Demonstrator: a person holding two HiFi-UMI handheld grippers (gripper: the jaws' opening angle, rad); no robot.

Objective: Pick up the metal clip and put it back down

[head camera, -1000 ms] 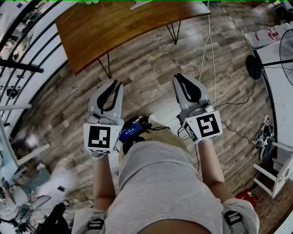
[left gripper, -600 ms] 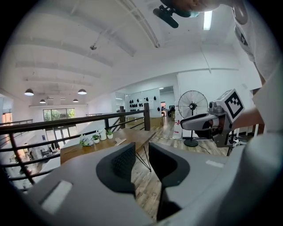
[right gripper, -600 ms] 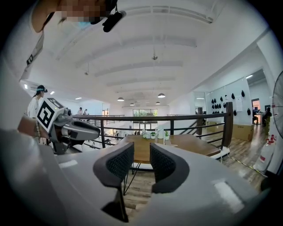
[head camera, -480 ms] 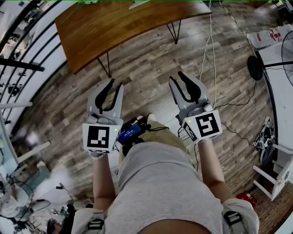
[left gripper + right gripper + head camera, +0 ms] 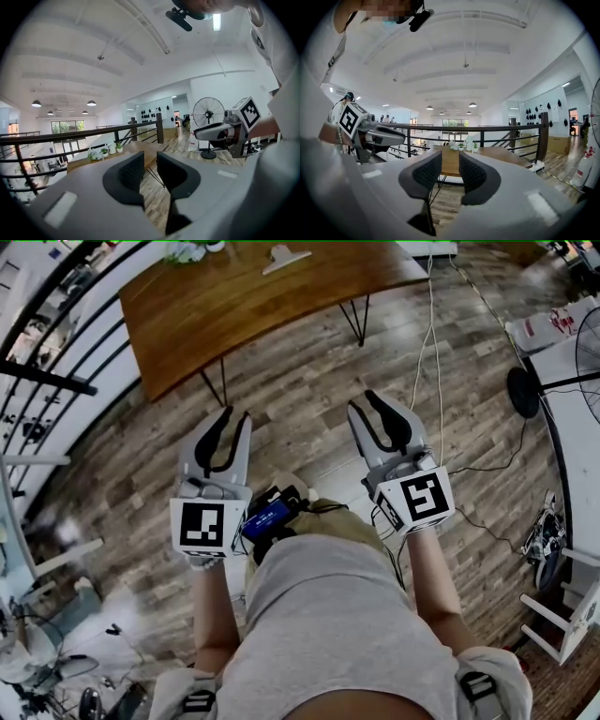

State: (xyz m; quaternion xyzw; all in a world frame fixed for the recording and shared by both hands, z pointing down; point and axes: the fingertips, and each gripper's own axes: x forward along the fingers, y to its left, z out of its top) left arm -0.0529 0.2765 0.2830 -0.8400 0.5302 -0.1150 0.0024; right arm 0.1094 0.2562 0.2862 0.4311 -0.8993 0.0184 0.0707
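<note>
I see left gripper (image 5: 238, 412) and right gripper (image 5: 362, 399) with jaws apart, nothing between them. Both have just been opening, and the left eased back slightly. Metal clip (image 5: 284, 256) lies at the wooden table's (image 5: 262, 306) far edge. Small pots (image 5: 187, 251) at its far-left corner hold plants.

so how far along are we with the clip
Nothing looks done yet. The metal clip appears to lie on the wooden table, far ahead of both grippers. In hand: nothing; the left gripper and right gripper have just been opening their jaws, with only air between them. Left: walk up, grasp, lift, set it back down.
</note>
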